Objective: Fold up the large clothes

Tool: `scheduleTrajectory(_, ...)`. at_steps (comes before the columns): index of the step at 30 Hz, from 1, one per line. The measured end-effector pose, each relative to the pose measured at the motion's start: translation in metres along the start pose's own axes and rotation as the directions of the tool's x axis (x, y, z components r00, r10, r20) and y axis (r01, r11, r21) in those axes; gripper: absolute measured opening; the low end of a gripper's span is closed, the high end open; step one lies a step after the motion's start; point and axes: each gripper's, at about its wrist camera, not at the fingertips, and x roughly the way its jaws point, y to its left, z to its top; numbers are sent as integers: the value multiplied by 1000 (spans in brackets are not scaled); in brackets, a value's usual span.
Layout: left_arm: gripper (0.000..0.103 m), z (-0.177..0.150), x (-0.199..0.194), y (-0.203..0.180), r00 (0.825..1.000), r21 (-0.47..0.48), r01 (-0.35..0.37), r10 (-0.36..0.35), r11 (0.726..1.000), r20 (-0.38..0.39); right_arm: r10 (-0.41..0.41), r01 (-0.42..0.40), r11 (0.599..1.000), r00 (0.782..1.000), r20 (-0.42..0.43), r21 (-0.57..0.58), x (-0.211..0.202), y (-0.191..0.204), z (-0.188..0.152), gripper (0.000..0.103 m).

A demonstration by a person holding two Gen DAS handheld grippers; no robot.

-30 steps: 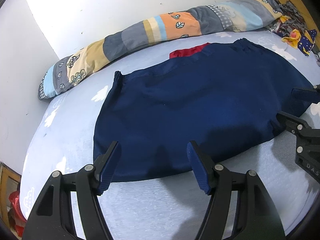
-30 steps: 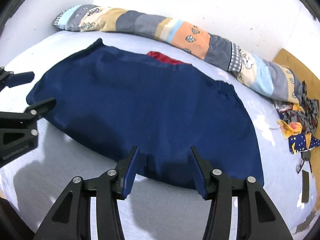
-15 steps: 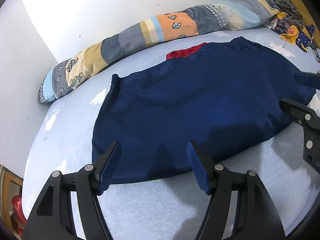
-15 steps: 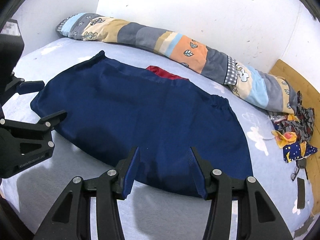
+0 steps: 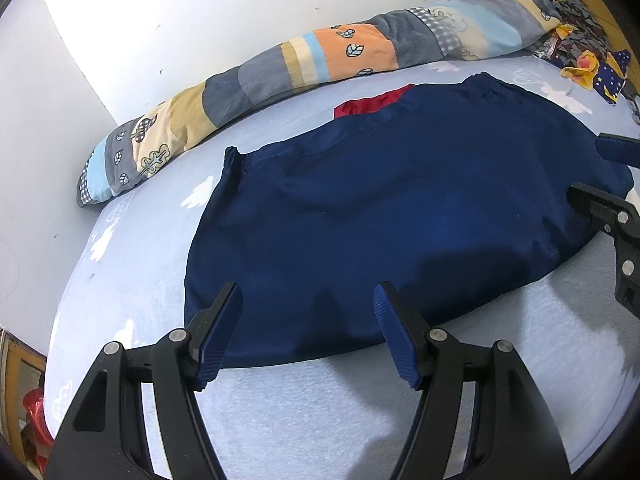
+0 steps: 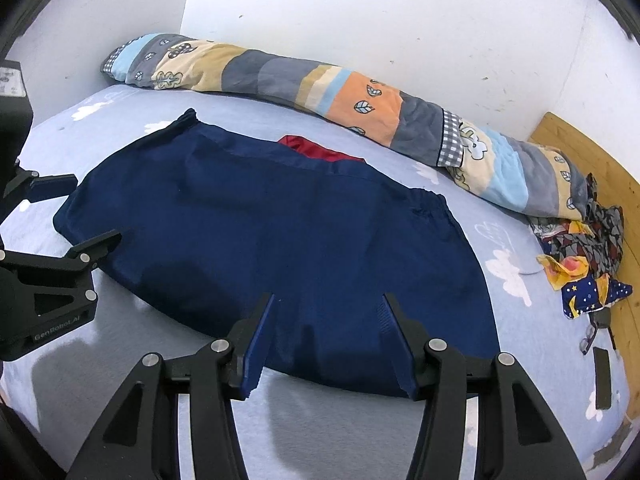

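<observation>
Navy garment (image 5: 400, 216) lies flat mid-bed, red lining (image 5: 372, 103) peeking out at its far edge, patchwork bolster (image 6: 320, 92) beyond that. My left tool (image 5: 308, 334) hovers over the garment's near hem, jaws apart, nothing gripped. Right tool (image 6: 326, 340) also over the near hem, jaws opening, fabric below them but not pinched. My call: drop both onto the hem, pinch all layers evenly, then carry it toward the bolster-side edge, keeping the fabric taut.

Smooth, faintly shiny navy cloth garment (image 5: 400, 208) on matt cotton bedsheet (image 5: 320, 420).
</observation>
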Motion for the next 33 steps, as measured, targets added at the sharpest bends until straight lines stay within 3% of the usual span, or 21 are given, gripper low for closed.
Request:
scheduleTrajectory(15, 68, 0, 0, -4, 1000, 6, -3, 3, 1000, 3, -8, 8, 1000, 1000, 8, 8, -2, -5, -1, 55)
scheduleTrajectory(18, 68, 0, 1, -3, 1000, 4, -3, 3, 1000, 0, -10, 10, 1000, 1000, 6, 13, -1, -7, -1, 59)
scheduleTrajectory(20, 68, 0, 4, -2, 1000, 1, -9, 9, 1000, -12, 0, 1, 999, 1000, -14, 36, 4, -13, -2, 65)
scheduleTrajectory(23, 68, -3, 13, 8, 998, -39, -14, 12, 999, -63, 32, -19, 991, 995, -93, 132, 23, -37, -6, 66)
scheduleTrajectory(26, 72, -9, 30, 21, 988, -90, -37, 23, 995, -152, 107, -38, 950, 972, -209, 310, 50, -78, -20, 66)
scheduleTrajectory(28, 73, -19, 50, 33, 964, -129, -60, 24, 990, -265, 145, -3, 900, 945, -293, 436, 69, -110, -38, 66)
scheduleTrajectory(30, 77, -31, 67, 46, 935, -205, -41, -35, 978, -353, 173, 39, 851, 920, -350, 523, 80, -135, -56, 66)
scheduleTrajectory(32, 79, -33, 68, 58, 931, -270, -43, -60, 962, -361, 194, 72, 787, 914, -356, 613, 80, -163, -72, 66)
scheduleTrajectory(33, 79, -30, 63, 63, 939, -285, -52, -50, 957, -339, 190, 83, 758, 921, -341, 647, 75, -175, -77, 66)
